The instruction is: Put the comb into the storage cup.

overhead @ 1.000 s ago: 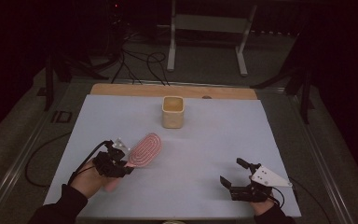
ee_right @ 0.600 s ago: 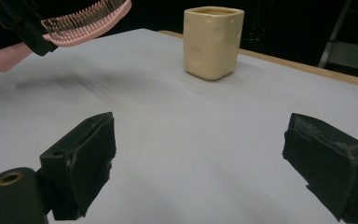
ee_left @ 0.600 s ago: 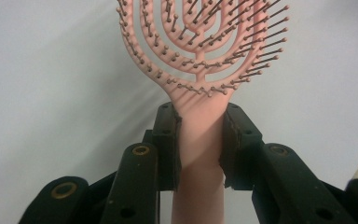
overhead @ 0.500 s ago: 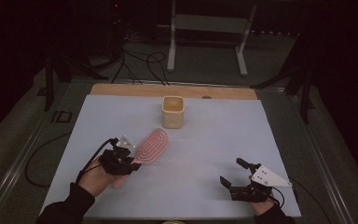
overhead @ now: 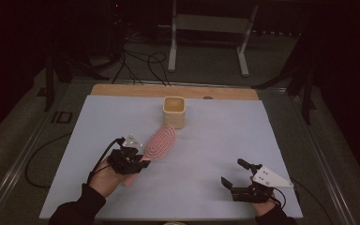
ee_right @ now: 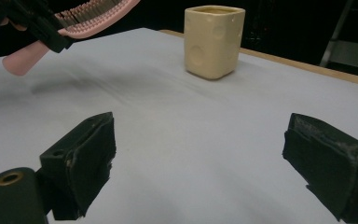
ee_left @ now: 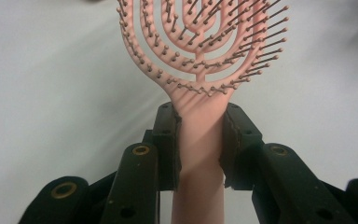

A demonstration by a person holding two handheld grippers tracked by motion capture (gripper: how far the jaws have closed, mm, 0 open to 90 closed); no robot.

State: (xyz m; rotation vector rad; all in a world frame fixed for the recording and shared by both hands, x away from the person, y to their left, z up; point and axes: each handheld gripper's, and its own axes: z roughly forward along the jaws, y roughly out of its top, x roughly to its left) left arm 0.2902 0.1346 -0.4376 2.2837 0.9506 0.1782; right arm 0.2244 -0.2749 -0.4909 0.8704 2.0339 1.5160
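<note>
Left claw (overhead: 143,161) is clamped on the pink hairbrush (overhead: 161,142) handle, brush lifted over the bench's (overhead: 225,140) left-middle just short of the cream cup (overhead: 174,111) near the far edge; tip handle-down and centre over the cup before letting go; right claw (overhead: 236,177) idle, jaws apart.

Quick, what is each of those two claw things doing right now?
Left gripper: closed on the handle of the pink hairbrush, held above the table.
Right gripper: open, holding nothing.
</note>
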